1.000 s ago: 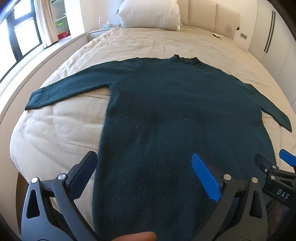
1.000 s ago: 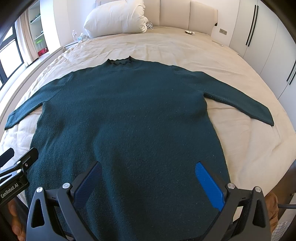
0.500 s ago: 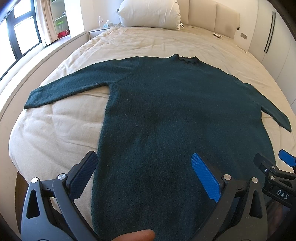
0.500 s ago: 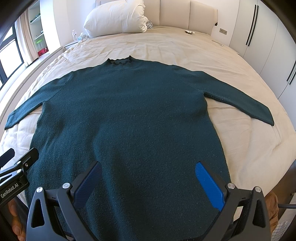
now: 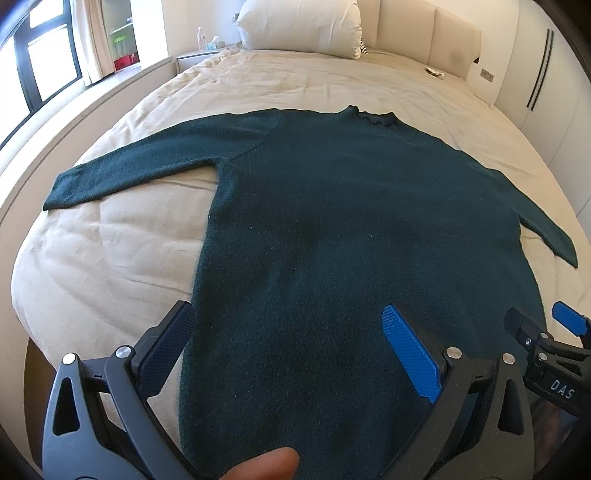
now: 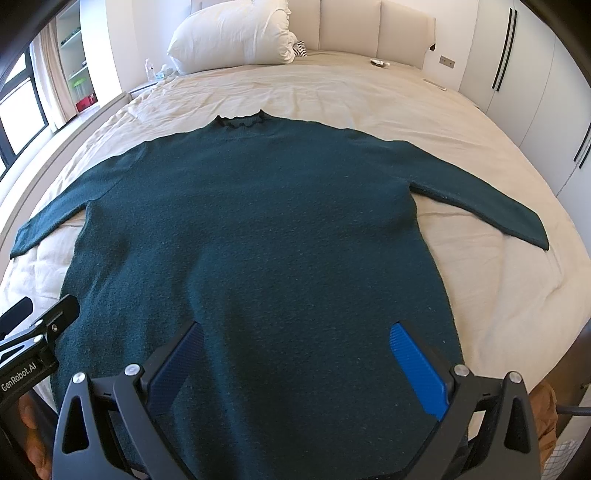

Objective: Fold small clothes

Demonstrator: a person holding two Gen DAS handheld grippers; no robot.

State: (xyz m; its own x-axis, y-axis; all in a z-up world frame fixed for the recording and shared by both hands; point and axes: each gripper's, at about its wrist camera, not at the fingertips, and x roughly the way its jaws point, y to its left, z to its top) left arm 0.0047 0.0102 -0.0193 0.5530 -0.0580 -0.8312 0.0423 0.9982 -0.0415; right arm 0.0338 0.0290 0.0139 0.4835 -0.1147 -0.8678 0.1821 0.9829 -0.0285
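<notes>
A dark green knitted sweater [image 5: 351, 221] [image 6: 258, 229] lies flat and face up on the bed, collar toward the pillows, both sleeves spread out to the sides. My left gripper [image 5: 286, 317] hovers open above the sweater's lower left part, its left finger over the side edge. My right gripper [image 6: 295, 332] is open too, above the lower right part near the hem. Nothing is held between either pair of blue pads. Each gripper shows at the edge of the other's view, the right gripper [image 5: 546, 332] and the left gripper [image 6: 40, 317].
The cream bedsheet [image 5: 110, 251] [image 6: 498, 277] covers a wide bed. A white pillow [image 5: 299, 22] [image 6: 232, 33] leans on the padded headboard [image 6: 369, 29]. A window and ledge run along the left, white wardrobes [image 6: 535, 92] along the right. A fingertip [image 5: 264, 465] shows at the bottom.
Both grippers stay nearly still and open. The left view has drifted slightly, with the sweater's left cuff sitting a little farther left.
</notes>
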